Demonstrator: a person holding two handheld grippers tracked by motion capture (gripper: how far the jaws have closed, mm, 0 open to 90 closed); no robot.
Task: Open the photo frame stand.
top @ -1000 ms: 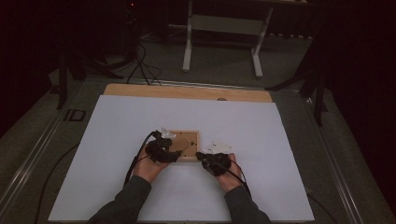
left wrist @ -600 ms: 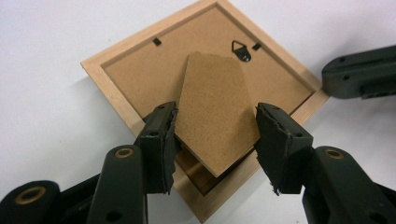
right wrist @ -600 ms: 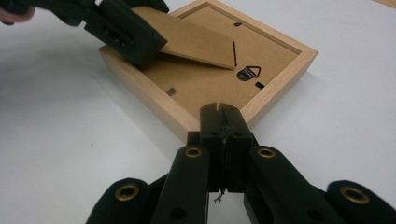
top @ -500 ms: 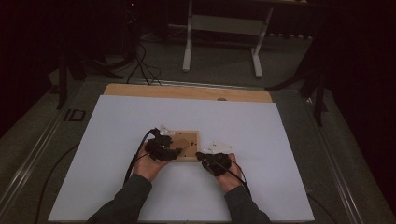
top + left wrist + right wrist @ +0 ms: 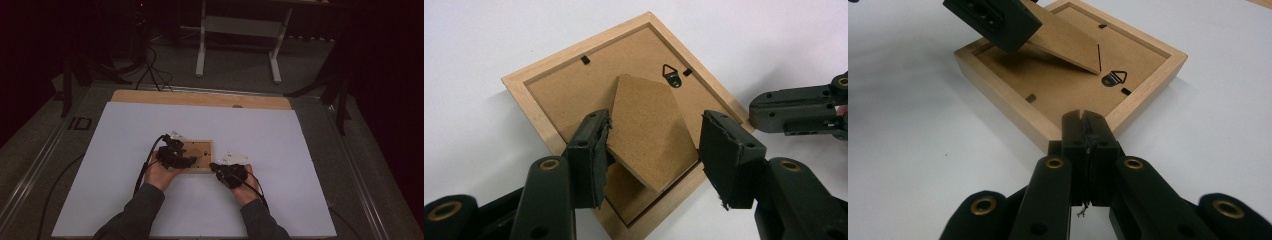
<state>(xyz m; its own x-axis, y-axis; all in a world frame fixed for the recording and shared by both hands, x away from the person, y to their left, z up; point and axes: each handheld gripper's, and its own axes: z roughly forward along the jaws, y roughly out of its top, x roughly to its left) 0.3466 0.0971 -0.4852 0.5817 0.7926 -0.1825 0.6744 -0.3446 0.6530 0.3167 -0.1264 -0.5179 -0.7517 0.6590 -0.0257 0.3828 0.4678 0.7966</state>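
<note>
Here, closest to the person, two hands come in from the bottom of the high view, each one holding black tongs. The right gripper sits by the near right corner of a wooden picture frame. Its jaws are pressed tight together with nothing between them, and in the right gripper view their tips touch the frame's corner.

The left gripper is over the frame. Its jaws are spread, and they have just been opening a bit more. Between them is the brown stand flap, the little leg on the back of the frame. The left jaw is right up against the flap's edge, and the right jaw stands apart from it. The flap is lifted at a slant, with its near end up off the back board.

The frame lies face down on the white table sheet, about in the middle. A small metal hanger sits near one edge of the back, and little black clips hold the board in.

Farther off, a strip of wooden board shows past the sheet, and then the grey floor with a white table stand.
</note>
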